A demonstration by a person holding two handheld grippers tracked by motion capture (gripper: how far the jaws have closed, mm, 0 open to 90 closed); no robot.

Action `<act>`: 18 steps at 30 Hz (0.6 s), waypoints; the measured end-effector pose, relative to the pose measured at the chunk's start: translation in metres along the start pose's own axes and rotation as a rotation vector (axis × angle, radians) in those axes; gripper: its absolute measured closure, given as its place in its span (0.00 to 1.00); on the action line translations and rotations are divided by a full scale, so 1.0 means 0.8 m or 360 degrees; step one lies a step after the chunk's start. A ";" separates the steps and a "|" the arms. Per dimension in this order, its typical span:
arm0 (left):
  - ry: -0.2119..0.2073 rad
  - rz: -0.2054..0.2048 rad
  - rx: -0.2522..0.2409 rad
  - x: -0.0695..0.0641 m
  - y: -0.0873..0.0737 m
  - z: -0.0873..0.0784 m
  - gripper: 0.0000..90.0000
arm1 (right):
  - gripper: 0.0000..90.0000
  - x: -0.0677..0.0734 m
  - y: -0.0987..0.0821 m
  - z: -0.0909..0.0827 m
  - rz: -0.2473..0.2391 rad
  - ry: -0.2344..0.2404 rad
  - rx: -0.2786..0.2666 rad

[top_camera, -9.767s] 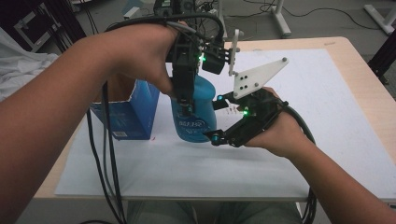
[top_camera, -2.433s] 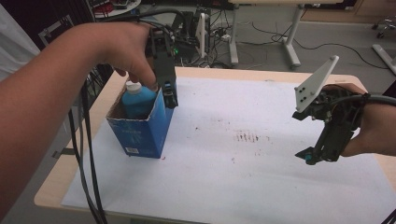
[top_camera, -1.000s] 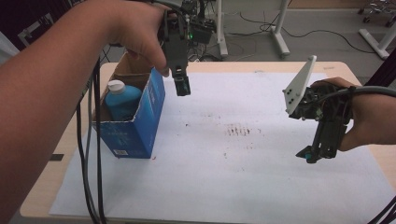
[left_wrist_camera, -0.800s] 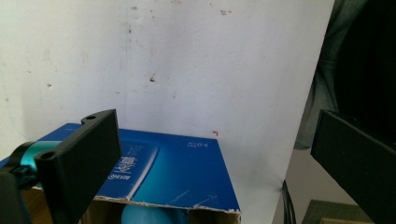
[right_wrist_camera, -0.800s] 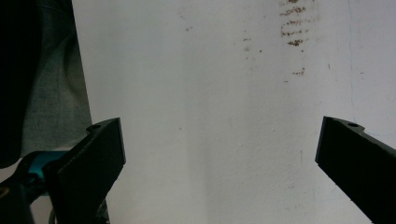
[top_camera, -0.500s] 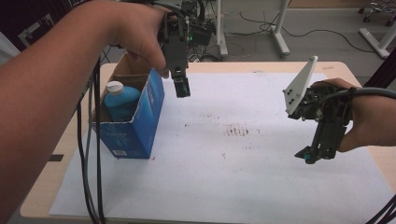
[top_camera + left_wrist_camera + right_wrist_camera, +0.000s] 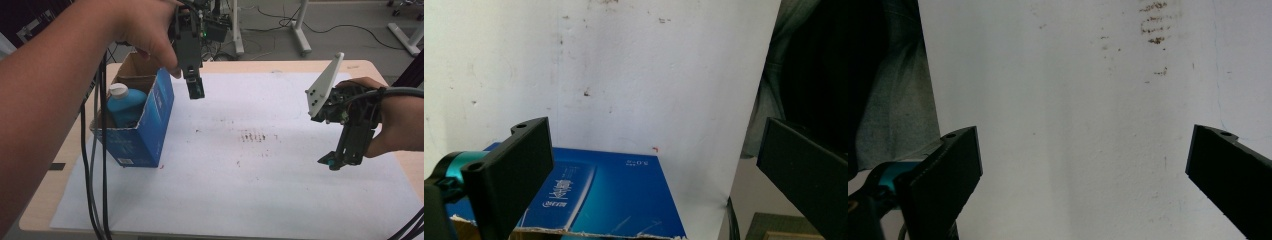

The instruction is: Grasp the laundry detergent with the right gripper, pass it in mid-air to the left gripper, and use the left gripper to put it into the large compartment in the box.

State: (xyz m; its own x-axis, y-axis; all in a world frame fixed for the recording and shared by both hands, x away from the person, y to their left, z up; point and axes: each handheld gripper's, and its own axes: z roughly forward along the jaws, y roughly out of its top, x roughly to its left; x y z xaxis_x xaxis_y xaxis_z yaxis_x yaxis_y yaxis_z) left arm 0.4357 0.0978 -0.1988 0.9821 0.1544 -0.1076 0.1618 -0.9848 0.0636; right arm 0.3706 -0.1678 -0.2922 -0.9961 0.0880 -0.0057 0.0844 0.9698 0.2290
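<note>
Blue bottle point(image 7: 119, 102) sits boxed point(image 7: 145, 125) below the wide-open left gripper point(image 7: 195, 90); right gripper point(image 7: 334, 162) wide, empty; placement looks done.

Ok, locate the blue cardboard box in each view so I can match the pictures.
High view: the blue box stands at the left of the table, open on top, with a blue bottle inside.
Left gripper view: its printed blue side lies along the bottom edge, between the open jaws.
Right gripper view: not in it.
Shared landmark: the white mat with brown stains, in all three views.
</note>
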 end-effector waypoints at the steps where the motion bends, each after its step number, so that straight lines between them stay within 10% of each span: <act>1: 0.0000 0.0000 0.0000 0.000 0.000 0.000 0.02 | 0.01 0.000 0.000 0.000 0.0000 0.0000 0.0000; 18: 0.0011 0.0002 -0.0016 0.000 -0.005 -0.002 0.02 | 0.01 0.001 0.007 -0.005 -0.0010 -0.0014 0.0021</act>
State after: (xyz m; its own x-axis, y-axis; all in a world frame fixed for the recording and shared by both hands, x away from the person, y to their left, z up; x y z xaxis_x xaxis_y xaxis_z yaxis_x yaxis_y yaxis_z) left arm 0.4352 0.1022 -0.1971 0.9830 0.1535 -0.1006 0.1613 -0.9841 0.0740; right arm 0.3705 -0.1633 -0.2873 -0.9964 0.0840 -0.0153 0.0787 0.9732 0.2162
